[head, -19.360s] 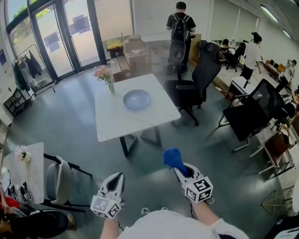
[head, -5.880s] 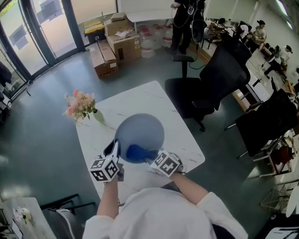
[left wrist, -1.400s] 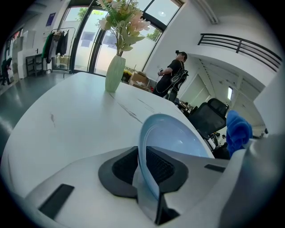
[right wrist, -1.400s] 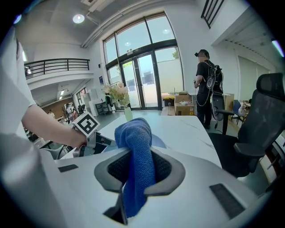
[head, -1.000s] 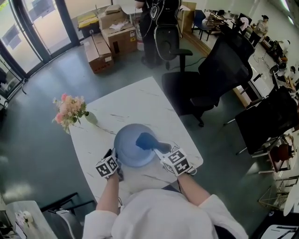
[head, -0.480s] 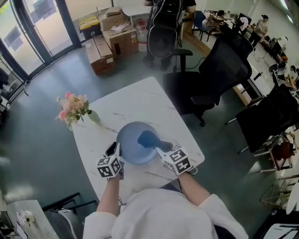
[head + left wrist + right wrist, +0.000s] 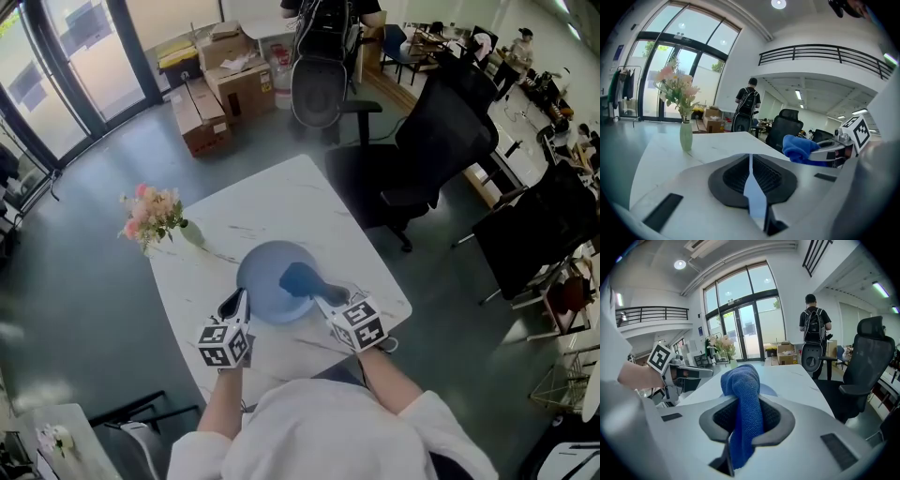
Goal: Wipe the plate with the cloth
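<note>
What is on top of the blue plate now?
A bunched blue cloth, clamped in the right gripper, sits over the right part of the plate. The plate surface beneath the cloth is covered, so contact cannot be confirmed.

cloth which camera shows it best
The right gripper view: the blue cloth fills the centre, clamped between the right tongs. The head view shows only a small blue wad over the plate. The left gripper view shows it off to the right, sticking out of those tongs.
</note>
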`<control>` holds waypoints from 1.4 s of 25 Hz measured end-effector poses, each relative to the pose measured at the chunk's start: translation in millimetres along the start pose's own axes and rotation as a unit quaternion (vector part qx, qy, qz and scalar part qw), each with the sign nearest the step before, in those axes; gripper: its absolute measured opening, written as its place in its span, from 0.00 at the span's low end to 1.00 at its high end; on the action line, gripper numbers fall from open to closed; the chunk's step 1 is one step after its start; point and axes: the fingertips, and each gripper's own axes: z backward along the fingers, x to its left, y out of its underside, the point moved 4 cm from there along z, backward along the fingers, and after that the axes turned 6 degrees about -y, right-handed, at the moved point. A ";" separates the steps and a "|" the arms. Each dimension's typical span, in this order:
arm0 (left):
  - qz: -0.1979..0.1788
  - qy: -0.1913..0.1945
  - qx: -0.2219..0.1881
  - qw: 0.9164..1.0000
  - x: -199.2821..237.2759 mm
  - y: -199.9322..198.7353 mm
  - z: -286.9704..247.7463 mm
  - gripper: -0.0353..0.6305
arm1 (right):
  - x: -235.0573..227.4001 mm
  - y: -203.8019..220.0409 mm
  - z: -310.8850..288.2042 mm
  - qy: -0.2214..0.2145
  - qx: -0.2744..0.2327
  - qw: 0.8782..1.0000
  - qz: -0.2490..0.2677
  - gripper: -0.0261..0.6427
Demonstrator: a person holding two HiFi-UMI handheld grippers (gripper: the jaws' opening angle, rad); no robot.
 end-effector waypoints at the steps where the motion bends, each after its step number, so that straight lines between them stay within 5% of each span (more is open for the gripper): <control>1: -0.001 0.004 -0.001 1.000 -2.4 -0.5 4.0 0.12 | 1.6 0.6 1.9 0.002 -0.002 1.000 -0.001 0.18; 35: -0.034 0.018 -0.039 0.999 -19.8 8.1 88.3 0.10 | 50.5 25.4 35.8 0.038 -0.018 0.999 -0.002 0.17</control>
